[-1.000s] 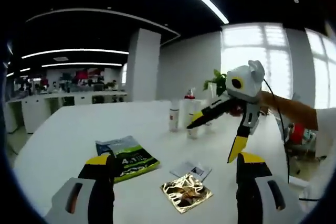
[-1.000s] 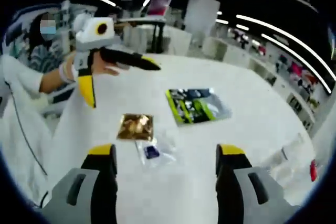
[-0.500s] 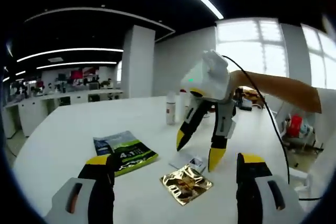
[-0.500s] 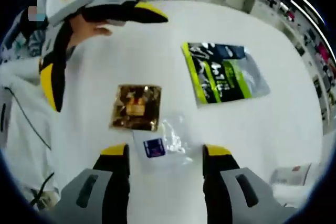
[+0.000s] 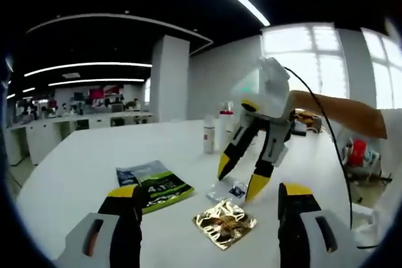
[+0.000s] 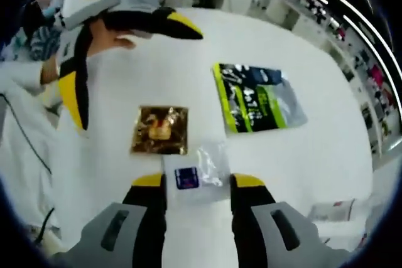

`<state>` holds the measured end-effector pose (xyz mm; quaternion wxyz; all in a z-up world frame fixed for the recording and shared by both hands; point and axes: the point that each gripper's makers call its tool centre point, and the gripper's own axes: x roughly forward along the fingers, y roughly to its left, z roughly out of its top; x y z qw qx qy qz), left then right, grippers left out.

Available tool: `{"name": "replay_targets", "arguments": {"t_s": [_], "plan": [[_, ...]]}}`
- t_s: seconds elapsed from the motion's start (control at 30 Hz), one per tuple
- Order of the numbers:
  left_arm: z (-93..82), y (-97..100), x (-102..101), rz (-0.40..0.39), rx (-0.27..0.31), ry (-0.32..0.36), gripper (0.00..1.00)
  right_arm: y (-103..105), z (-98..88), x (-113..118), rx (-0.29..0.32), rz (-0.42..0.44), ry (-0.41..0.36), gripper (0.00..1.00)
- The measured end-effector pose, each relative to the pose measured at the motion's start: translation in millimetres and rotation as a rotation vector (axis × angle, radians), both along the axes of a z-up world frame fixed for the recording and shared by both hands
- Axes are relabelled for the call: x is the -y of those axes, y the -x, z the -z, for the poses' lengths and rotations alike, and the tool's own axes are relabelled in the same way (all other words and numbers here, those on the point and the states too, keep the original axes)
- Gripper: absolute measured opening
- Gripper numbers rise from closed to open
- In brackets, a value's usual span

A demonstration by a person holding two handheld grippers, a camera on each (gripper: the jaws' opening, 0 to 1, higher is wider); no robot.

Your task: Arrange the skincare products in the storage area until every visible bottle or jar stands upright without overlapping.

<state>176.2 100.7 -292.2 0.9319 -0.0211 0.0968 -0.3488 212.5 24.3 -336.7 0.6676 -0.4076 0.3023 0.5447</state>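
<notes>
While we hold the left gripper (image 5: 204, 218) wide open and empty above the desk (image 5: 81, 155), its view shows the right gripper (image 5: 242, 177) with fingers straddling a clear sachet (image 5: 229, 190), just beyond the gold foil sachet (image 5: 224, 223). Green pouch (image 5: 154, 185) lies flat to the left. Upright bottles (image 5: 209, 134) stand well back.

Right gripper view: our right gripper (image 6: 198, 183) fingers are partly closed, flanking the clear sachet (image 6: 196, 169), whether touching we cannot tell. Gold foil sachet (image 6: 160, 130) just beyond, green pouch (image 6: 256, 97) further right, left gripper (image 6: 125, 51) hovering far side.

The clear sachet looks light, floppy and slick; we'd pinch an edge seam.
</notes>
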Motion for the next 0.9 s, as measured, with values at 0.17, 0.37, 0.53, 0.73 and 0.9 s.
{"name": "replay_targets", "arguments": {"t_s": [0.17, 0.37, 0.53, 0.73, 0.9], "plan": [[-6.0, -1.3, -1, -0.017, 0.023, 0.012, 0.91, -11, -33.1, 2, 0.145, 0.004, -0.107, 0.39], [-14.5, 3.9, 13, 0.016, 0.026, 0.090, 0.87, -7, -59.2, 10, 0.376, 0.025, -0.261, 0.39], [-12.4, -5.6, 22, 0.012, 0.008, 0.113, 0.78, -15, -67.4, 13, 0.500, 0.050, -0.419, 0.39], [-27.5, -13.1, 38, 0.052, -0.012, 0.273, 0.58, -9, -84.5, 6, 0.788, -0.017, -0.526, 0.39], [-27.1, -27.9, 41, 0.022, -0.022, 0.320, 0.47, -9, -96.6, 3, 0.999, -0.031, -0.556, 0.39]]}}
